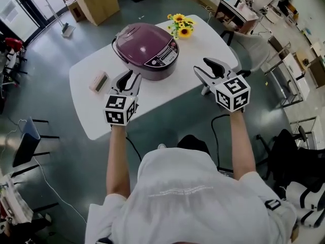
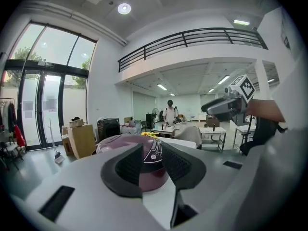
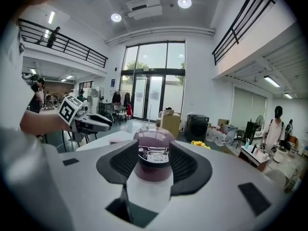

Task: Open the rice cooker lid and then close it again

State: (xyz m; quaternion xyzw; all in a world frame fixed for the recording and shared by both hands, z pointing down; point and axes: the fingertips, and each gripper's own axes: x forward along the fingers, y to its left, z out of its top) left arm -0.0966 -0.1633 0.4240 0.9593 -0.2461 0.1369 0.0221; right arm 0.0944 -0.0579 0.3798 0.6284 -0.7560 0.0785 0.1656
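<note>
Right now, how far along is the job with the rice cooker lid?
Nothing looks done: the lid lies shut on the cooker, though whether it was opened before cannot be told. In hand: the left gripper and right gripper hover open and empty, short of it. Left, it seems: opening the lid, then closing it.

The rice cooker sits on the desk, just ahead of the left tool and ahead-left of the right tool. Flowers lie beyond the rice cooker. A small box rests on the desk, left of the left tool.
</note>
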